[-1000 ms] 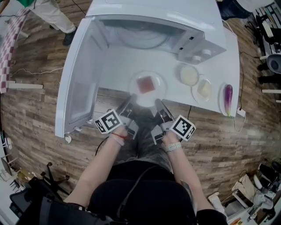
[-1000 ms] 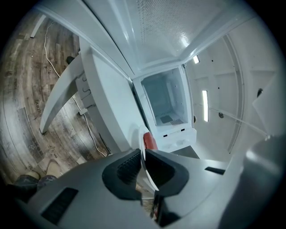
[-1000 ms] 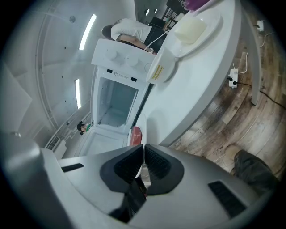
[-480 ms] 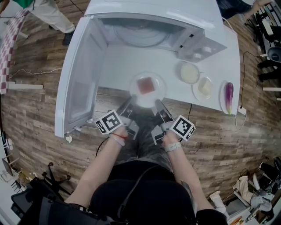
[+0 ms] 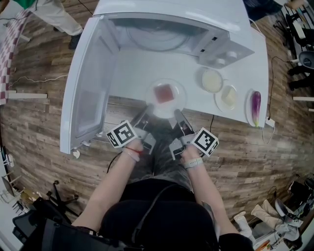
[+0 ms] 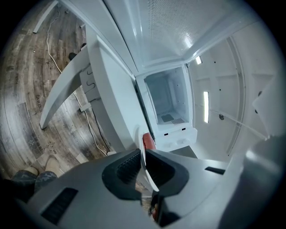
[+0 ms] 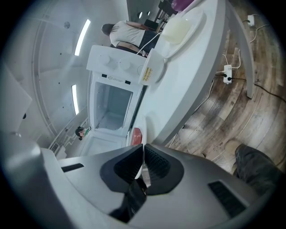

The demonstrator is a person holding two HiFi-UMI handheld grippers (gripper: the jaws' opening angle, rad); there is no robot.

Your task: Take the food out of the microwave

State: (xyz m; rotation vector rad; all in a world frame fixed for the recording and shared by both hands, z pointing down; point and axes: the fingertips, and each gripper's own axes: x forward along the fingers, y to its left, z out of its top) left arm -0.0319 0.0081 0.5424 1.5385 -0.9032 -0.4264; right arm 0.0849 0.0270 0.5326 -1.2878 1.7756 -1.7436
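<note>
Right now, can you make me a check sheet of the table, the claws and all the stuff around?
Surface: white table, carrying the microwave.
Job's things: microwave with door open; plate of reddish food at the table's front edge.
Clutter: round dish, smaller dish, purple eggplant.
Grippers: left claw and right claw both shut on the plate's near rim.
Cables: white cable on the floor; power strip.
Surroundings: wood floor; a person's legs.

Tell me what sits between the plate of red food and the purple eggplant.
One round dish of pale food and a second dish, in the head view.
</note>
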